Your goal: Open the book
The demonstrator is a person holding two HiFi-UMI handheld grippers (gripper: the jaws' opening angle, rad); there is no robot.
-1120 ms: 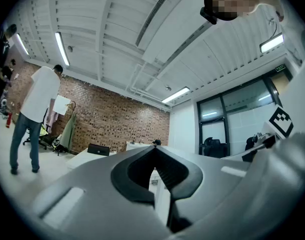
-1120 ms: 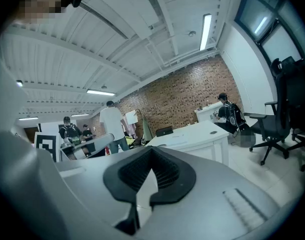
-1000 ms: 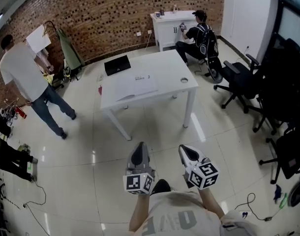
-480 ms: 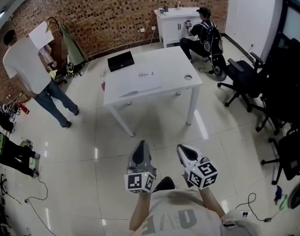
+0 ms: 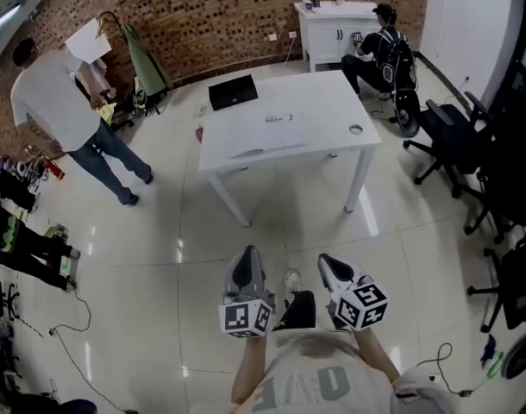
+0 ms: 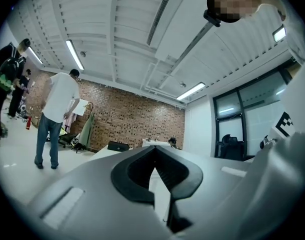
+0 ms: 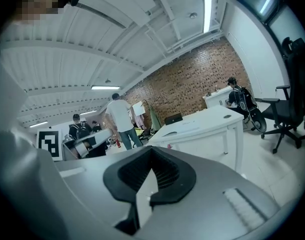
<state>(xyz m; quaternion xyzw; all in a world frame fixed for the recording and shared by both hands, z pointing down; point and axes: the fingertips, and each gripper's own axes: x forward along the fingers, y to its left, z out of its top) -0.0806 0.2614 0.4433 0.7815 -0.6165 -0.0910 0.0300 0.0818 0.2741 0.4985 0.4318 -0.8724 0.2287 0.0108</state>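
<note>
A flat white book lies closed on the white table, far ahead of me across the tiled floor. It also shows in the right gripper view as a pale slab, the book, on the table. My left gripper and right gripper hang side by side low in the head view, well short of the table. Both are shut with nothing between the jaws. The left gripper and the right gripper point roughly level towards the table.
A black laptop-like case sits at the table's far left corner. A person in a white shirt stands at left. Another person crouches by a white cabinet. Black office chairs line the right side. Cables and clutter lie at the left.
In the head view the table, the people and the chairs have slid to the right. Both grippers keep their place at the bottom, still shut. My foot now shows between them.
</note>
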